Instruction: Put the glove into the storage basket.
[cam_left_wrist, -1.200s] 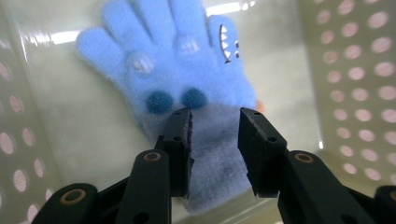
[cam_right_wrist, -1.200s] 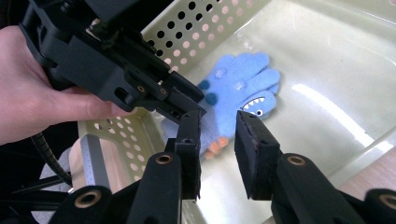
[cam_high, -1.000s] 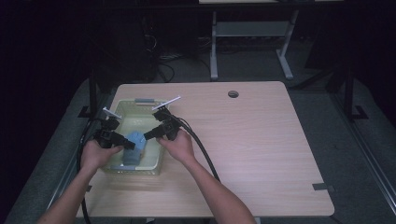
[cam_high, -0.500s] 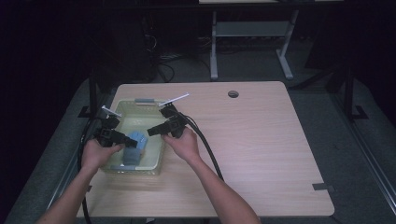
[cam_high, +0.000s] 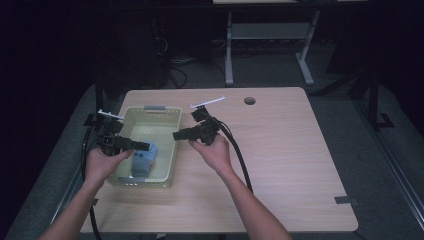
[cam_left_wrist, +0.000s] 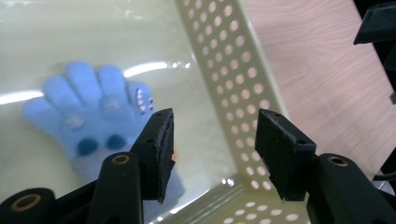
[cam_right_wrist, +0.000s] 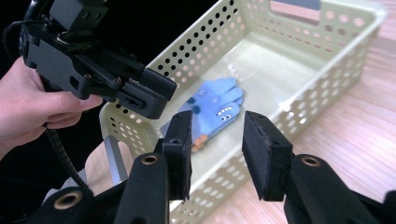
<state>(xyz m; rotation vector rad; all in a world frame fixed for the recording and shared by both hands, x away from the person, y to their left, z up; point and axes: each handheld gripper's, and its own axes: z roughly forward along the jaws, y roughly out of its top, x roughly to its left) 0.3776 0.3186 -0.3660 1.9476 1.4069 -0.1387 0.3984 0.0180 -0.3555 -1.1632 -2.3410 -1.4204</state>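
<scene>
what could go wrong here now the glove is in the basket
The left gripper hangs low over the blue glove, jaws just opened and empty; a rough pad might snag the fuzzy knit as it lifts. It also sits close to the basket wall, so a sideways pull may nudge the light basket. The right gripper, open over the table, trails a cable that could drag.

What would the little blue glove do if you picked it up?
The blue glove looks soft and fuzzy, so it would probably flop and droop. It lies flat in the yellow basket, so it likely won't roll, and it seems light.
</scene>
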